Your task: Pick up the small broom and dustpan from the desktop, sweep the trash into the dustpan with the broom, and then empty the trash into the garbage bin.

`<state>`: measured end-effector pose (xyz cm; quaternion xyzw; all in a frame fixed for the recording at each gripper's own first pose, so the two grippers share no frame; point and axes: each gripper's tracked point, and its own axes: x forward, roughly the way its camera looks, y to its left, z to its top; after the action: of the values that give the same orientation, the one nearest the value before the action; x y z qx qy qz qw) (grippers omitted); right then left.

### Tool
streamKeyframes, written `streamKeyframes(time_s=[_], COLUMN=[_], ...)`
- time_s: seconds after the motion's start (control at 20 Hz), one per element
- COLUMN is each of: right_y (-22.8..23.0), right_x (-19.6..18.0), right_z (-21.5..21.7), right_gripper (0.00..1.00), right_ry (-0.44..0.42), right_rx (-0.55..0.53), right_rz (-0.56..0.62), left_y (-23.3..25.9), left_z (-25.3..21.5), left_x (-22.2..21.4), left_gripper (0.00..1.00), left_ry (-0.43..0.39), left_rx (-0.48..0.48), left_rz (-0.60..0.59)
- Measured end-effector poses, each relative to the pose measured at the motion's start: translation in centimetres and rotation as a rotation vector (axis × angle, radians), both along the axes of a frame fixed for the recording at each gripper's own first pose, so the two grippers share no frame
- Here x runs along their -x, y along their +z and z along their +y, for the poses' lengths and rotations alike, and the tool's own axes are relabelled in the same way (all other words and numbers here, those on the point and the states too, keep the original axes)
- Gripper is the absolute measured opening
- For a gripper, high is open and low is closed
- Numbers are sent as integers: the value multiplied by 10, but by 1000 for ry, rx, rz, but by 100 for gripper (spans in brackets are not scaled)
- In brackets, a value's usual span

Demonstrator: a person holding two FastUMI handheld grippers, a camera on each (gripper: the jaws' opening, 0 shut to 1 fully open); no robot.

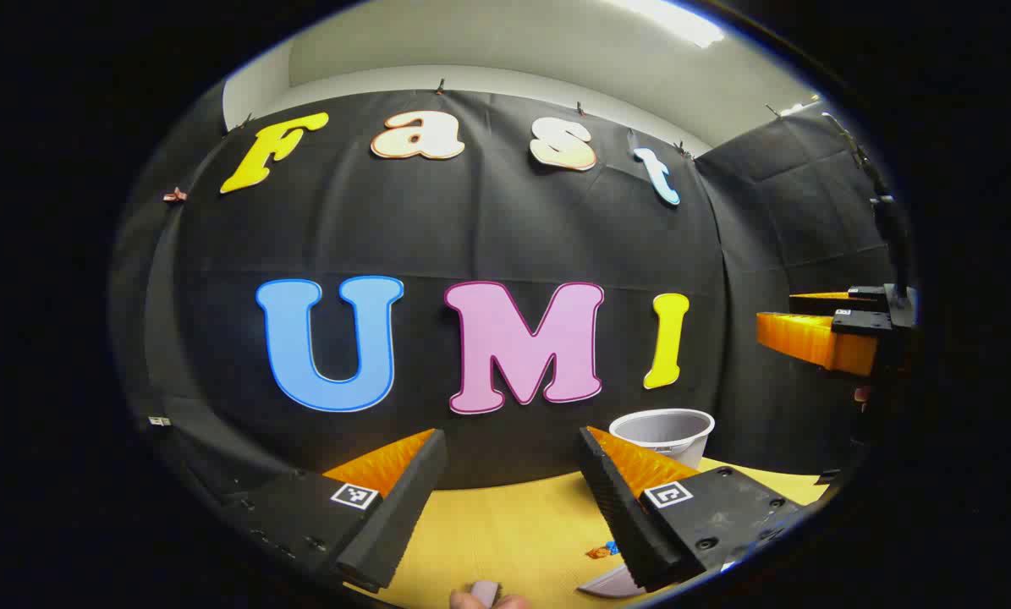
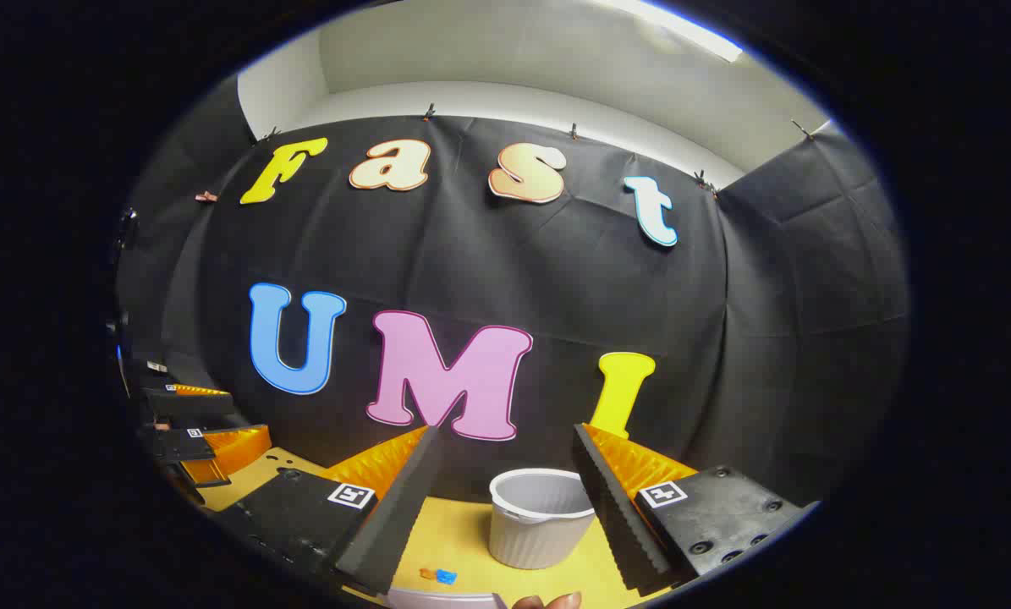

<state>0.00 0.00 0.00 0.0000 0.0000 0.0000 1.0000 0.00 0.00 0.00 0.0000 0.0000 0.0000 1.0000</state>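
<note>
Fingers of both the left gripper point(image 1: 512, 499) and right gripper point(image 2: 505, 507) are spread apart, empty; the bin point(image 2: 539, 518) is seen between the right pair, trash point(image 2: 439, 576) lower on the table point(image 2: 454, 529).

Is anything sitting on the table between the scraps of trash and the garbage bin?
Nothing visible. In the right gripper view the trash lies on bare yellow table just left of and nearer than the bin, with open surface between them.

Pale grey garbage bin point(image 2: 541, 518) with a ribbed wall and white rim, on a yellow desktop point(image 2: 458, 531). Small orange and blue trash point(image 2: 438, 576) lies on the desktop. Black cloth wall point(image 2: 488, 254) below a white upper wall point(image 2: 505, 93). Square black-and-white markers point(image 2: 351, 496) on the black gripper bodies.
</note>
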Motion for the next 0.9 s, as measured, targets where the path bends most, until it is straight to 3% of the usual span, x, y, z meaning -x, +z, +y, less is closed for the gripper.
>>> streamKeyframes(time_s=[0.2, 0.55, 0.9], right_y=[-22, -60, -67], right_x=[-3, -24, -31], right_z=[-12, -24, -26], right_gripper=[97, 97, 97], right_ry=[1, 33, 52], right_rx=[-1, -81, -89], right_rz=[25, 92, 113], left_y=[3, -2, -11], left_z=[-10, -26, -34], left_x=[-18, -38, -49], left_gripper=[98, 98, 97], left_ry=[7, 19, 35], left_rx=[19, -51, -55], left_rz=[10, 49, 74])
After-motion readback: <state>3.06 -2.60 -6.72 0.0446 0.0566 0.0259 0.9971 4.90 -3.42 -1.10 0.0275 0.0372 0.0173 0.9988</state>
